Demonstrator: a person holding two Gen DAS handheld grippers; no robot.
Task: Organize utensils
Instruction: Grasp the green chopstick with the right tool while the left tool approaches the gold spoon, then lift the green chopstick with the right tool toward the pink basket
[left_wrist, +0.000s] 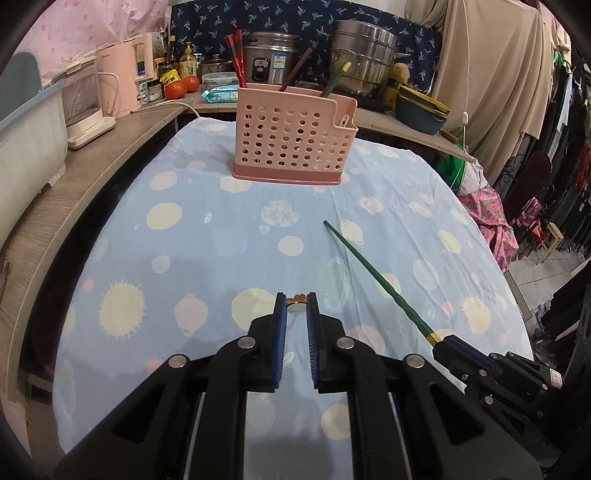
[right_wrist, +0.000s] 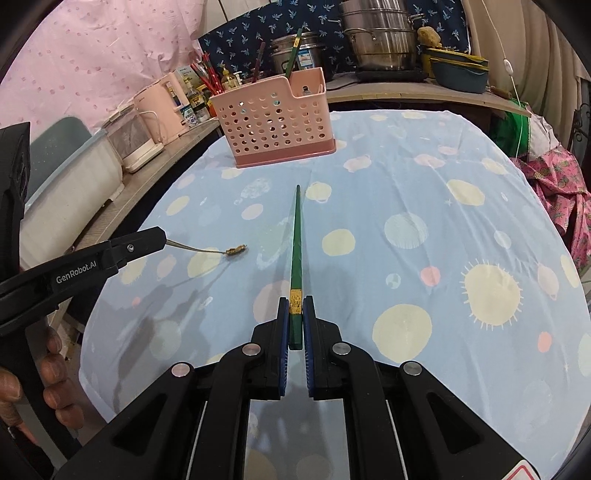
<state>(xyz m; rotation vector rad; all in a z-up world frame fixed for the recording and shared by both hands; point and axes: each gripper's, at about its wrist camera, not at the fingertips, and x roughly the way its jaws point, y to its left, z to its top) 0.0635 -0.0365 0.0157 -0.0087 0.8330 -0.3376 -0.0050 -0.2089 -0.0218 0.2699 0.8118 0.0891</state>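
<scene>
A pink perforated utensil holder stands at the far side of the table; it also shows in the right wrist view. It holds red chopsticks and a green chopstick. My right gripper is shut on the thick end of a green chopstick that points toward the holder, just above the cloth. It also shows in the left wrist view. My left gripper is shut on a thin gold utensil with an ornate end, held above the table.
The table has a light blue spotted cloth. A wooden shelf along the left and back carries a pink kettle, a white appliance, tomatoes, steel pots and a blue bin. Clothes hang at right.
</scene>
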